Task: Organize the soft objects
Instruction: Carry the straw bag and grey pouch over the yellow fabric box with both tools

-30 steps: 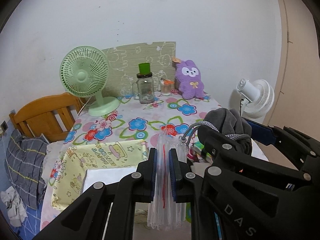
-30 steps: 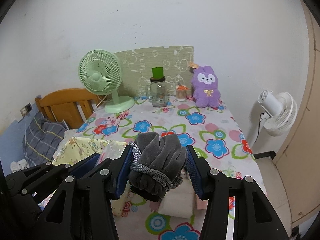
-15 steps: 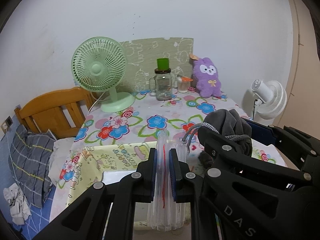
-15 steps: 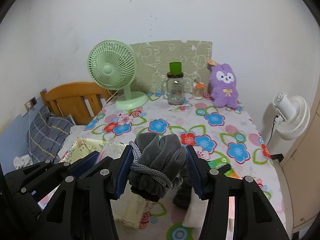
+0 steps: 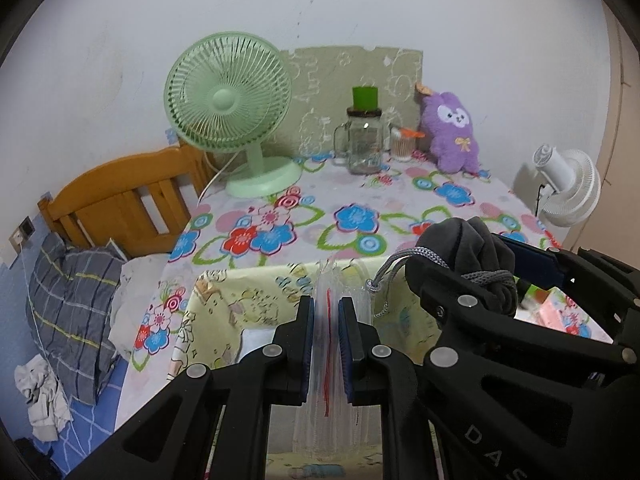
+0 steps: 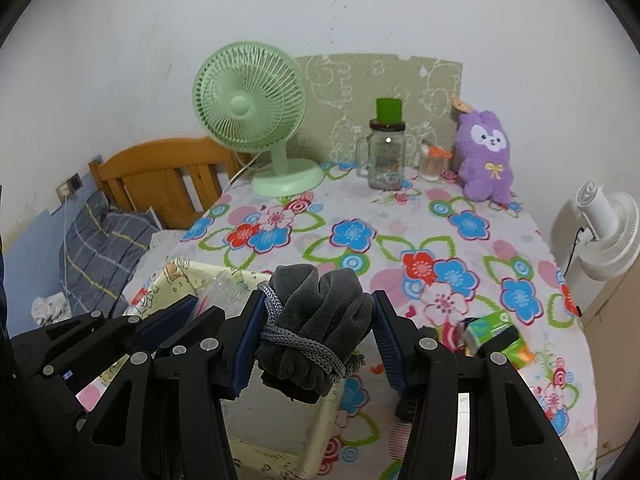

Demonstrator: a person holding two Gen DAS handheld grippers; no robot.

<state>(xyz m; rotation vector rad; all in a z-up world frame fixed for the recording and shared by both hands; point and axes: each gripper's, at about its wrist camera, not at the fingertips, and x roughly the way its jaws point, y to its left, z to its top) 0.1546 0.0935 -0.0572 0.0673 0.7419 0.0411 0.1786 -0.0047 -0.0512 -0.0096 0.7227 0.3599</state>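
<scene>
My left gripper (image 5: 325,312) is shut on a clear plastic bag with a red strip (image 5: 328,360), held upright above a yellow cartoon-print fabric box (image 5: 240,304). My right gripper (image 6: 316,312) is shut on a grey fleece pouch tied with a grey cord (image 6: 316,320), held over the same box (image 6: 180,276). The pouch also shows in the left wrist view (image 5: 472,248), just right of the bag. The left gripper and crumpled bag (image 6: 224,292) sit left of the pouch in the right wrist view. A purple plush bunny (image 6: 486,156) sits at the table's back right.
The table has a floral cloth (image 6: 360,232). At the back stand a green fan (image 6: 256,112), a glass jar with a green cup on top (image 6: 386,156) and a small jar (image 6: 430,164). Green packets (image 6: 496,332) lie at front right. A white fan (image 6: 604,232) and wooden bed (image 6: 160,176) flank the table.
Both grippers have moved forward and left over the table with their loads still held. The fabric box now lies right under them, and the fan and jar look nearer.
</scene>
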